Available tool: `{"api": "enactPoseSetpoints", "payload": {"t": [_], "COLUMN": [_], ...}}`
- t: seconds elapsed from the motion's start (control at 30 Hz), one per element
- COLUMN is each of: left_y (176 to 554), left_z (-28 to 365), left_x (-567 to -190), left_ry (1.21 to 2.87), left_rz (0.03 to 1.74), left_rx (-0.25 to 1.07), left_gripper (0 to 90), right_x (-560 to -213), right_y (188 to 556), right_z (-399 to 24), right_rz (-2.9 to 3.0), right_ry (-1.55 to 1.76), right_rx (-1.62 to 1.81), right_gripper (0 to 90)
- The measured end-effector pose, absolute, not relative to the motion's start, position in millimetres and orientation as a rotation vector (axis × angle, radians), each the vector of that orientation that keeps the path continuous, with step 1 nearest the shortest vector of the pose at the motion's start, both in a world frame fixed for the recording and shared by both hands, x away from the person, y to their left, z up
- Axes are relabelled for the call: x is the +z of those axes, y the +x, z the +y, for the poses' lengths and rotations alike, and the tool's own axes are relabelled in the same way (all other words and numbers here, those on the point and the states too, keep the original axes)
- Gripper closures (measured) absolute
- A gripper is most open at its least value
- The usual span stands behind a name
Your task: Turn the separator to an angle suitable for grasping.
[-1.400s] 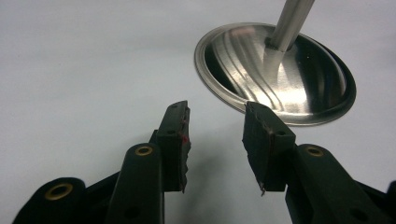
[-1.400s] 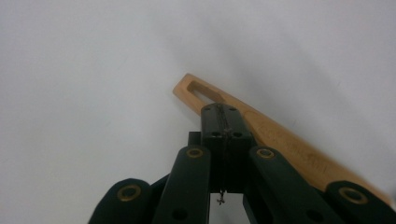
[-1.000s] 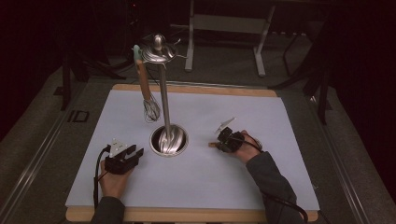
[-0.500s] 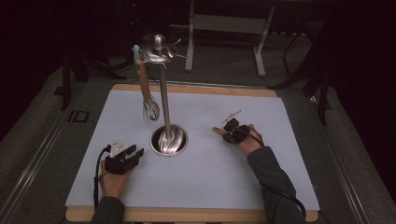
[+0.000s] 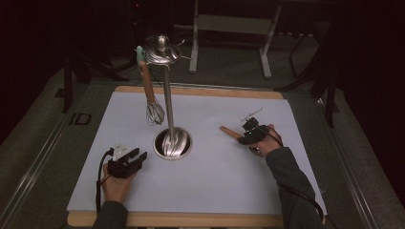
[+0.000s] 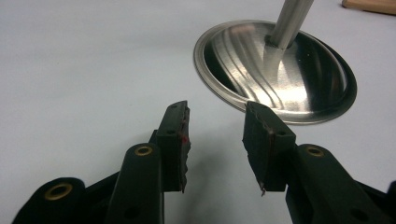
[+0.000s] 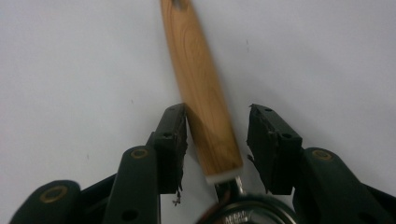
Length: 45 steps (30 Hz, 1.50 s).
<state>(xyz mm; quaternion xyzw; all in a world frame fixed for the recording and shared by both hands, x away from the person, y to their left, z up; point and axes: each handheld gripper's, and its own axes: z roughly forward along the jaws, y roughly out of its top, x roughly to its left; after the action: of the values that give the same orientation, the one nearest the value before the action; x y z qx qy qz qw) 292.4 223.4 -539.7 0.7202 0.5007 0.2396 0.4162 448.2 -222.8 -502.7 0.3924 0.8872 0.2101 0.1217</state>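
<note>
- Left gripper sits nearest to us at the near left of the white mat, held in the left hand. In the left gripper view we see its jaws apart with bare mat between them; the tips point toward the stand's round steel base and lie just short of its rim.
- Right gripper lies farther in, on the right half of the mat, held in the right hand.
- Its jaws have just been opening. In the right gripper view we see them spread, with the wooden handle lying on the mat between them. The handle runs close along the left pad; a clear gap separates it from the right pad. We cannot tell whether the left pad touches it.
- From the high view the handle's free end points toward the steel base.
- Steel pole rises upright from the base at mid-mat.
- Whisk hangs from the stand's top, wire end down above the mat, left of the pole.
</note>
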Motion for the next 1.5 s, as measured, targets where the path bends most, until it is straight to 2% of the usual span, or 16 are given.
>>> {"api": "enactPoseSetpoints", "payload": {"t": [0.43,0.73,1.33,1.5], "left_y": [292,292,292,291], "left_z": [224,223,223,222], "left_x": [-540,-540,-540,-540], "left_ry": [1.809,1.809,1.81,1.811], "left_rz": [1.257,1.259,1.261,1.261], "left_rx": [0.601,0.602,0.609,0.612], "left_gripper": [60.6,60.4,59.9,59.4], "right_x": [-503,-503,-499,-494], "right_y": [447,431,370,368], "right_z": [-230,-228,-213,-213], "right_rz": [2.66,2.691,2.83,2.869], "right_ry": [1.236,1.261,1.135,1.124], "right_rx": [0.565,0.576,0.579,0.611], "right_gripper": [68.8,69.0,68.0,66.2]}}
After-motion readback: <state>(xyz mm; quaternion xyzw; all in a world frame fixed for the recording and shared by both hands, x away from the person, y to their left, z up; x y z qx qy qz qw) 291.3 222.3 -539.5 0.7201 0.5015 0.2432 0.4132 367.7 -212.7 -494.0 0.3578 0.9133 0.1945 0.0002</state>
